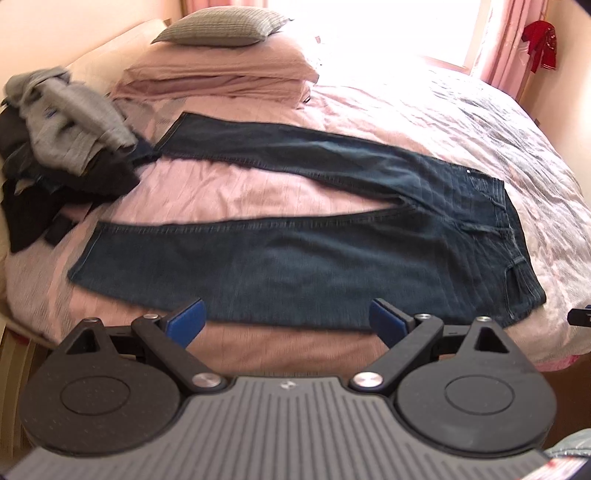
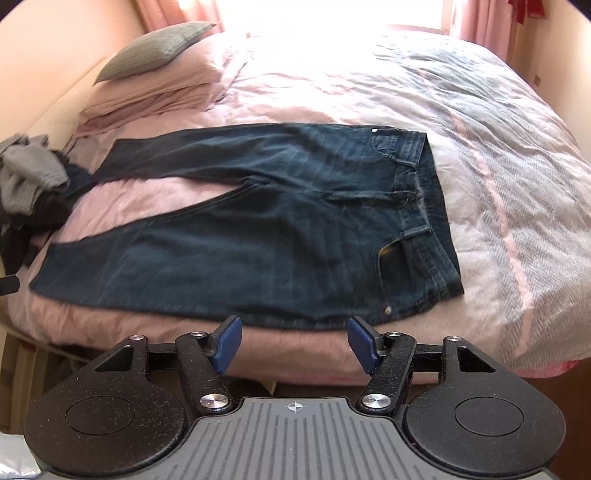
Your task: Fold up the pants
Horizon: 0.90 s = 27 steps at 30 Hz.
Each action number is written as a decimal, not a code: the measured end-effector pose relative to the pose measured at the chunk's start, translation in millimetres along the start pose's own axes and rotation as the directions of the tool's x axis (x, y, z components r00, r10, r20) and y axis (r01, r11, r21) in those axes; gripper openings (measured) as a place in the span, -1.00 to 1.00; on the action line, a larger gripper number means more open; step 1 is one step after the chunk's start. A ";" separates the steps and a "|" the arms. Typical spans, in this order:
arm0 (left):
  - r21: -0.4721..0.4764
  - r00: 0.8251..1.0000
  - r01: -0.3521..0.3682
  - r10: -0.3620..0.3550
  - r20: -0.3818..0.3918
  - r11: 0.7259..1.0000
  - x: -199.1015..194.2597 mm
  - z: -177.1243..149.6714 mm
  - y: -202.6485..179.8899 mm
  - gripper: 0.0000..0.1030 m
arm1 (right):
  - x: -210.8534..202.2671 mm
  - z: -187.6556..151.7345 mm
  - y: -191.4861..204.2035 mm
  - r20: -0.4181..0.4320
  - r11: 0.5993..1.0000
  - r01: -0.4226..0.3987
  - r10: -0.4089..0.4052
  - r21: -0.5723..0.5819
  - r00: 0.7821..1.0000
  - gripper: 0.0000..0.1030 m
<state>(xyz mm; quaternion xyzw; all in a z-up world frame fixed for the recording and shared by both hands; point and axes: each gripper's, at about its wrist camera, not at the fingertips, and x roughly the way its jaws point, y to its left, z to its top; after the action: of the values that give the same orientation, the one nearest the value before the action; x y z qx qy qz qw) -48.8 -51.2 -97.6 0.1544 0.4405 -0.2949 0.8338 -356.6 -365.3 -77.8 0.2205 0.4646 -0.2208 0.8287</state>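
A: Looking through your left wrist camera, you get the whole length of the dark blue denim pants (image 1: 332, 236), both leg hems included, plus a red cloth (image 1: 540, 43) hanging by the window at the far right. The right wrist view cuts that cloth to a sliver.

B: And what do you see from your right side that the left misses?

A: The waistband close up: rivets, pocket seams and a yellowish pocket lining show clearly on the pants (image 2: 280, 236).

B: Tell me about the bed.

A: You have a wide bed with a crumpled pale pink quilt (image 1: 424, 122), greyer on its far right half. A grey ribbed cushion (image 1: 221, 26) sits on stacked pink pillows (image 1: 221, 74) at the head. A heap of grey and black clothes (image 1: 62, 129) lies at the left edge, touching the far leg's hem. Pink curtains frame a bright window.

B: The pants?

A: Flat on the quilt, front up, legs spread in a V toward the left, waist to the right.

B: Your fingers?

A: Your left gripper (image 1: 288, 319) and right gripper (image 2: 294, 343) both stand spread, blue pads apart, pinching nothing, near the pants' near edge.
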 end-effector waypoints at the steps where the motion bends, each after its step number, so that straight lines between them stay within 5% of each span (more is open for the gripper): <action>1: 0.014 1.000 0.004 -0.004 0.000 1.000 11.9 9.7 -0.1 0.81 | 8.5 8.3 -3.1 -0.007 1.000 0.006 -0.006 0.008 1.000 0.18; 10: 0.118 0.993 0.096 -0.087 -0.078 0.988 152.1 119.0 0.0 0.65 | 110.8 101.1 -27.5 -0.062 0.996 0.074 -0.071 0.041 0.996 0.18; 16: 0.258 0.989 0.145 -0.129 -0.076 0.955 259.5 202.8 -8.7 0.54 | 187.2 174.9 -47.6 -0.028 0.998 0.061 -0.061 -0.005 0.998 0.18; 27: 0.602 0.971 0.223 -0.230 -0.066 0.767 450.5 312.4 -52.2 0.30 | 336.7 304.2 -85.1 -0.001 0.979 0.041 -0.042 -0.198 0.999 0.18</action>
<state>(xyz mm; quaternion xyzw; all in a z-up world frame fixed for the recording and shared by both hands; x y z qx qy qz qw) 316.8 -413.7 -293.1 0.3568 0.3334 -0.5193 0.7013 -42.0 -661.7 -240.2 0.1278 0.4907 -0.1902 0.8406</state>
